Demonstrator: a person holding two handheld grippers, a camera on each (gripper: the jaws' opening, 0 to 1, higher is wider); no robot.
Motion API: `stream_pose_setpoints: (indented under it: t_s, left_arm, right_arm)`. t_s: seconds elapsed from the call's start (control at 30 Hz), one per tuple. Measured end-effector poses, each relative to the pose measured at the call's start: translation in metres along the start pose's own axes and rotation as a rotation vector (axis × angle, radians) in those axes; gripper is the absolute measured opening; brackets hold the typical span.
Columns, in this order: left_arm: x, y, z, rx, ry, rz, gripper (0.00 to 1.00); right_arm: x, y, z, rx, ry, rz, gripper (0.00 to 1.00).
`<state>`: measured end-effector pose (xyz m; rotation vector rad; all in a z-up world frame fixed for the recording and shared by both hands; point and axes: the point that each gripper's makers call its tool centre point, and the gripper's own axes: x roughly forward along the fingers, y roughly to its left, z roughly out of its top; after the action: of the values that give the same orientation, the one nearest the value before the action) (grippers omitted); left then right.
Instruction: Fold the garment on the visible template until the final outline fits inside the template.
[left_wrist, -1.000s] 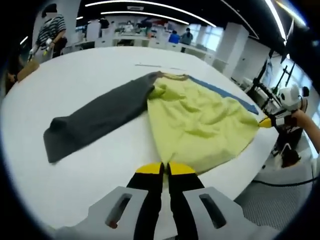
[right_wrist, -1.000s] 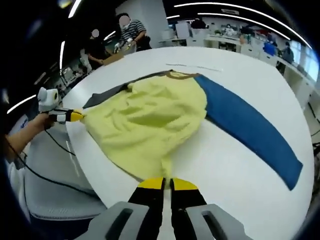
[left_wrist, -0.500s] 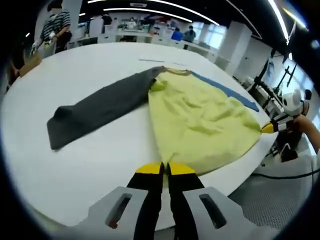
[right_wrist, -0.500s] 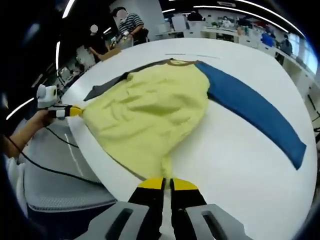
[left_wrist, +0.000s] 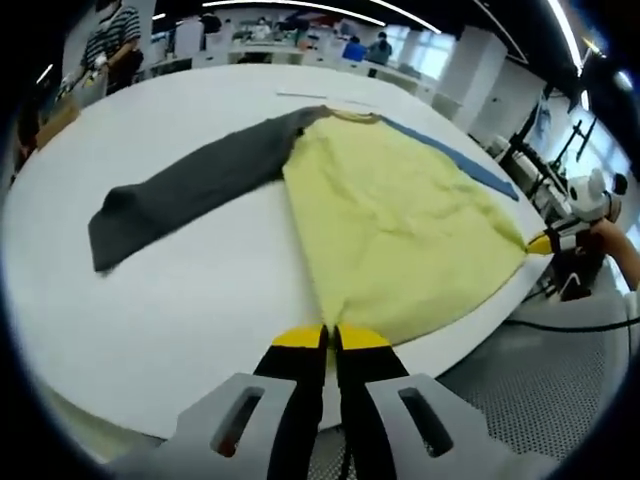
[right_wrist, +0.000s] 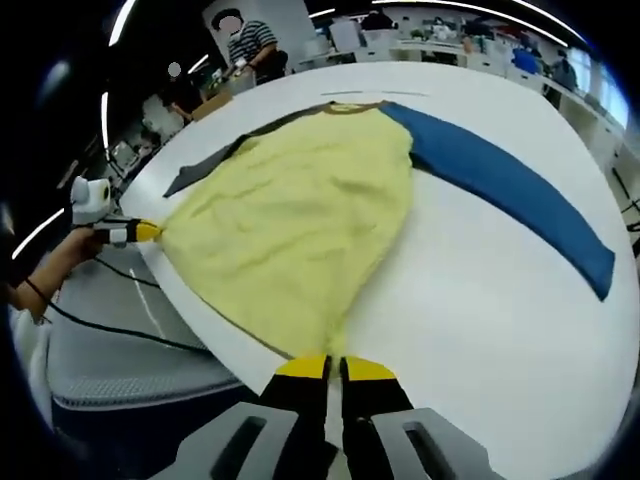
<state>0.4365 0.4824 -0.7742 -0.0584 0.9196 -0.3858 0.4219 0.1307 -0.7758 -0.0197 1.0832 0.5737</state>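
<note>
Behind our work stretches a large open hall with ceiling light strips, benches and a few people standing far off, and under our tools lies a broad white table (left_wrist: 190, 300). On it we have a long-sleeved shirt (left_wrist: 400, 220) spread flat, collar away from us: yellow body, dark grey sleeve (left_wrist: 190, 190) trailing out to one side, blue sleeve (right_wrist: 510, 195) to the other. We hold it by the two corners of the hem. Our left gripper (left_wrist: 331, 338) has its yellow-tipped jaws pressed together on one corner of the hem, and in the left gripper view our right gripper shows at the far corner, at the table's edge. Our right gripper (right_wrist: 334, 368) is likewise clamped tight on its corner of the hem, just past the rim of the table in its own view, where the left gripper appears at the far corner, held in a hand (right_wrist: 60, 255). We judge the cloth is held this way, hem drawn taut between the two corners, so that the body lies smooth and can be placed or folded as one sheet. We cannot make out any template outline on the table, though a thin line (left_wrist: 300, 96) lies beyond the collar. No fold has been made yet, so we judge the task is at its start.
</note>
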Motion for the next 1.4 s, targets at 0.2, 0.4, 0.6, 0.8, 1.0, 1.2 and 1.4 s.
stream_pose_setpoints:
  t_s: [0.2,0.4,0.6,0.8,1.0,1.2,1.4]
  left_arm:
    - [0.002,0.0,-0.004,0.015,0.023,0.01,0.01]
    - [0.001,0.002,-0.003,0.025,0.012,0.023,0.03]
    - [0.003,0.0,-0.004,0.025,0.019,0.013,0.13]
    - [0.005,0.001,-0.009,0.03,0.039,0.026,0.13]
    - [0.006,0.004,-0.014,0.035,0.06,0.046,0.11]
    - [0.008,0.0,-0.015,0.031,0.078,0.036,0.05]
    - [0.007,-0.001,-0.017,0.088,0.095,0.041,0.01]
  right_arm:
    - [0.002,-0.001,-0.006,-0.009,0.015,-0.013,0.0]
    - [-0.003,-0.007,-0.003,-0.039,-0.009,-0.038,0.05]
    - [-0.006,-0.006,0.006,-0.048,-0.036,-0.035,0.14]
    - [0.007,-0.011,-0.005,-0.027,-0.001,-0.077,0.11]
    - [0.012,-0.01,-0.009,-0.049,0.015,-0.095,0.05]
    - [0.013,-0.01,-0.008,-0.004,0.01,-0.094,0.0]
    - [0.011,-0.008,-0.011,-0.029,0.028,-0.085,0.0]
